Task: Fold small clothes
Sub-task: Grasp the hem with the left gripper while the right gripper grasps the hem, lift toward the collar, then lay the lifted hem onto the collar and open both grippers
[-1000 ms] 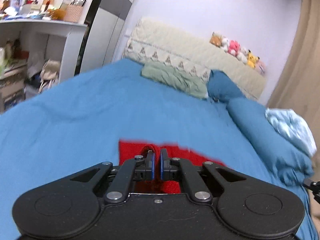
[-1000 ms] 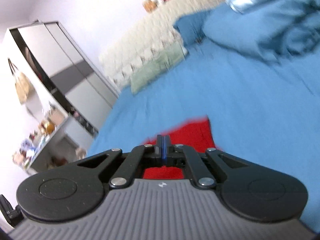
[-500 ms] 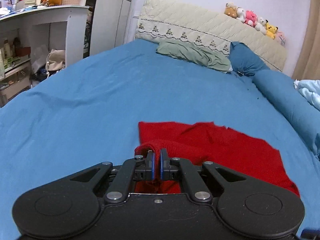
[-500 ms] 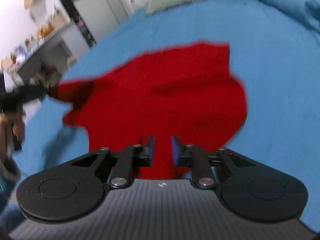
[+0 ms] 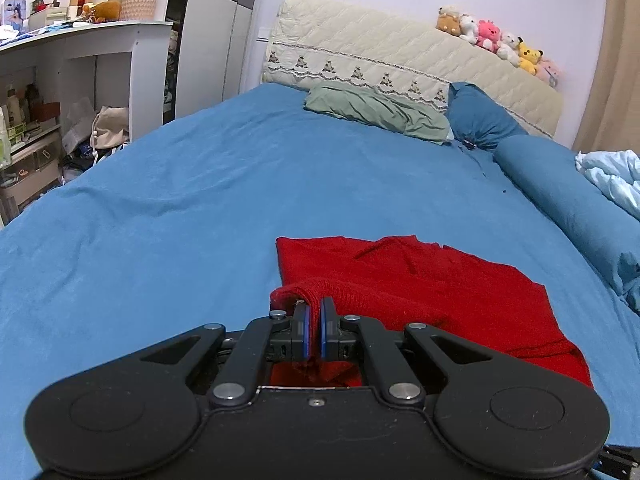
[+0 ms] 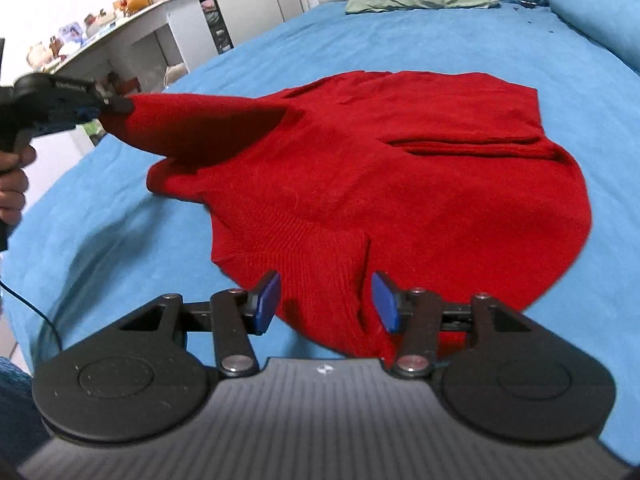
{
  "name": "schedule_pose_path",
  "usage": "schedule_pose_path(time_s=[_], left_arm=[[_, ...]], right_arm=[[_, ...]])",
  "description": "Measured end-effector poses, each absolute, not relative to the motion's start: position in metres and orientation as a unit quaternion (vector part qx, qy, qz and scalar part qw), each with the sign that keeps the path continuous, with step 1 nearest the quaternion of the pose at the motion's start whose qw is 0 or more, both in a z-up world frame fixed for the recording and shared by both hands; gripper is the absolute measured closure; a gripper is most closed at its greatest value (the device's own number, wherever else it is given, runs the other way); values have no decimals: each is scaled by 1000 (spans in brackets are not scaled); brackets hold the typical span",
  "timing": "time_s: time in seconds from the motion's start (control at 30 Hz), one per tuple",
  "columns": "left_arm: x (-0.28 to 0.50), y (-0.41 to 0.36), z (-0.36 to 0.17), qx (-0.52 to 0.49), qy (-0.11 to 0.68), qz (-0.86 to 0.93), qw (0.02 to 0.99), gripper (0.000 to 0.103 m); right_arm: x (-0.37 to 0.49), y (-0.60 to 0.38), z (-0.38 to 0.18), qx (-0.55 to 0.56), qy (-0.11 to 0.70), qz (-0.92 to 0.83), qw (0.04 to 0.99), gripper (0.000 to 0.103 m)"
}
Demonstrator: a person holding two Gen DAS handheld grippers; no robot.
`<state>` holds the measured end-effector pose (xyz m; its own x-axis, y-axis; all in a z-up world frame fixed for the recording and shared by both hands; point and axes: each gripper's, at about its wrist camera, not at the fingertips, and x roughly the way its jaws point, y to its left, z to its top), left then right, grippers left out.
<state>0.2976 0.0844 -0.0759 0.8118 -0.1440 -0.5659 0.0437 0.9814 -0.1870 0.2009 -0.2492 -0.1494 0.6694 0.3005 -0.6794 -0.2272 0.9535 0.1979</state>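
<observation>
A red knitted sweater (image 6: 400,168) lies spread on the blue bed; it also shows in the left wrist view (image 5: 420,288). My left gripper (image 5: 314,320) is shut on a fold of the sweater's edge and holds it lifted off the sheet; it appears at the left of the right wrist view (image 6: 108,106), pulling a red sleeve out to the side. My right gripper (image 6: 326,300) is open, its blue pads (image 6: 266,300) either side of the sweater's near ribbed edge, holding nothing.
The blue bedsheet (image 5: 180,220) covers the bed. A green pillow (image 5: 376,112), blue pillows (image 5: 484,120) and a rolled blue duvet (image 5: 568,208) lie at the headboard side. White shelves (image 5: 100,60) with clutter stand left of the bed.
My right gripper has let go of the sweater and opened wide, dropping low over its near edge. The sweater now lies flatter. My left gripper still holds its fold.
</observation>
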Motion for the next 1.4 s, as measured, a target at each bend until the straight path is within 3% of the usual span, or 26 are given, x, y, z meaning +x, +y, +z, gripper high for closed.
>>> schedule_pose_path(time_s=[0.33,0.43,0.5,0.53,0.7,0.9,1.13,1.27,1.4], left_arm=[[302,80,-77,-77,306,-49,948,98],[302,79,-77,-76,306,-49,948,98],[302,80,-77,-76,307,-50,947,98],[302,81,-77,-77,307,-50,947,98],[298,87,-70,-82,302,-55,948,98],[298,98,-48,-101,283,-55,952,98],[359,91,-24,-131,270,-55,952,98],[420,74,-33,-128,280,-38,951,98],[479,61,-75,-119,310,-10,943,98]], right_arm=[[209,-238,-160,8,379,154,912,42],[209,-236,-164,-6,382,163,910,60],[207,-234,-164,-22,380,169,909,80],[206,-233,-163,-29,377,169,910,81],[195,-247,-141,-2,342,163,925,82],[186,-297,-75,61,258,140,954,82],[256,-354,-15,85,192,113,971,82],[332,-374,-16,89,184,93,974,82],[406,-391,-62,103,206,64,971,82]])
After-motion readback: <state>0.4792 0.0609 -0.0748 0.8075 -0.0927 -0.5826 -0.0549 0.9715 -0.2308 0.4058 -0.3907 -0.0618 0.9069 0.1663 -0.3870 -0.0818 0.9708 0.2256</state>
